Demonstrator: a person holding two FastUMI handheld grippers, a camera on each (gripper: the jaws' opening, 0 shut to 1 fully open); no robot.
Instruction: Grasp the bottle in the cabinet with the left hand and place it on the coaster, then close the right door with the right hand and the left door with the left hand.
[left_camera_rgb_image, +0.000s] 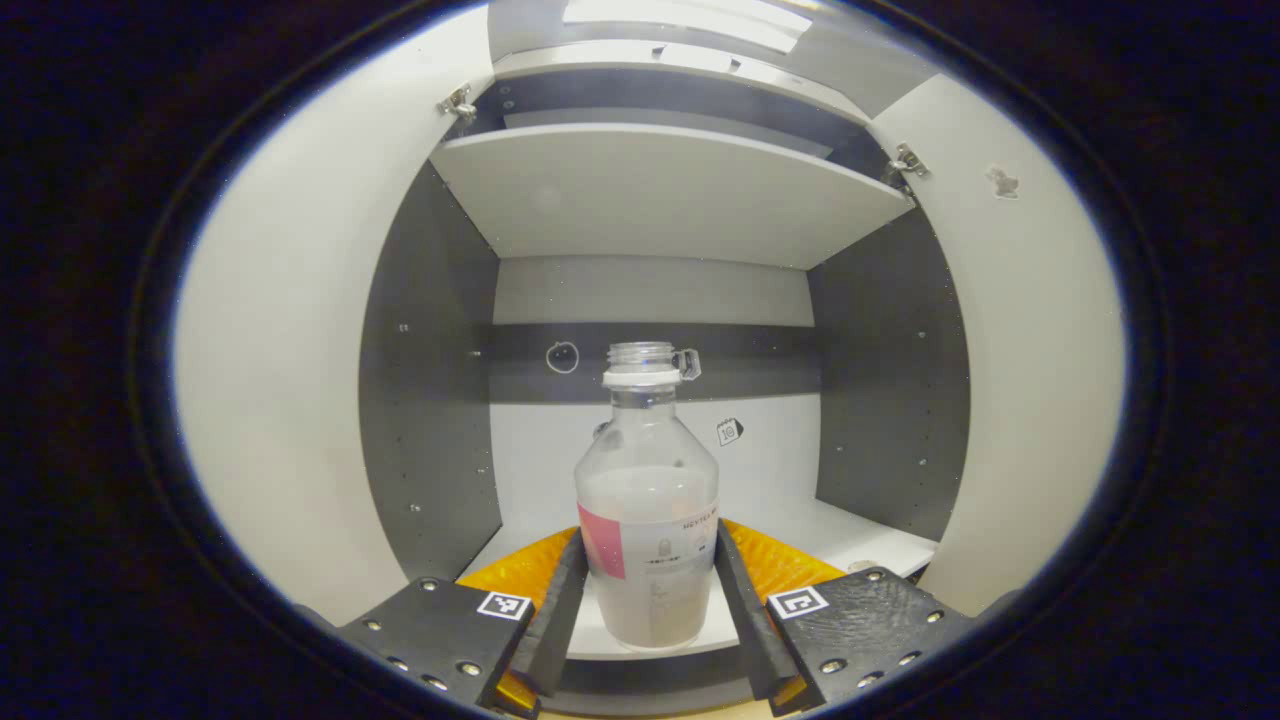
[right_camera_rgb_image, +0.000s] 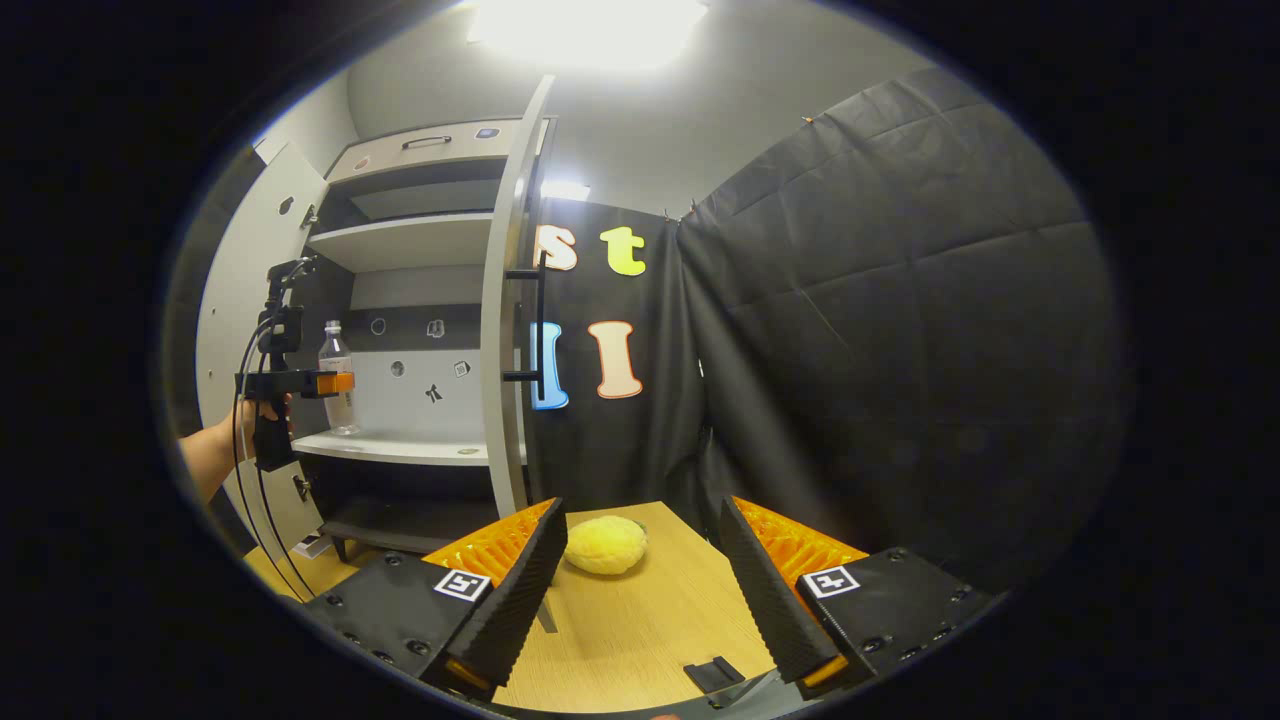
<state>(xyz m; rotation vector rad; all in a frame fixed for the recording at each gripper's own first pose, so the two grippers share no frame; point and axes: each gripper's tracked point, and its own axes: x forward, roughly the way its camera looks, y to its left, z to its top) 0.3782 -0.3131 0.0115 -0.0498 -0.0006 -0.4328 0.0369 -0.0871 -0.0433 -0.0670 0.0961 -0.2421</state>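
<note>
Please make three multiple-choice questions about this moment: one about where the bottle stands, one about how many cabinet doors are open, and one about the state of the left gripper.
1. Where does the bottle stand?
A. On the table
B. On a shelf inside the cabinet
C. On the floor

2. How many cabinet doors are open?
A. None
B. One
C. Two

3. How does the left gripper stand to the bottle?
A. Its fingers flank the bottle on both sides
B. It is shut far from the bottle
C. It carries the bottle above the table

Answers:
1 B: the bottle rests on the white shelf in the cabinet.
2 C: the left door and the right door both swing outward.
3 A: one finger sits on each side of the bottle's lower body; firm pressing cannot be judged.
</note>
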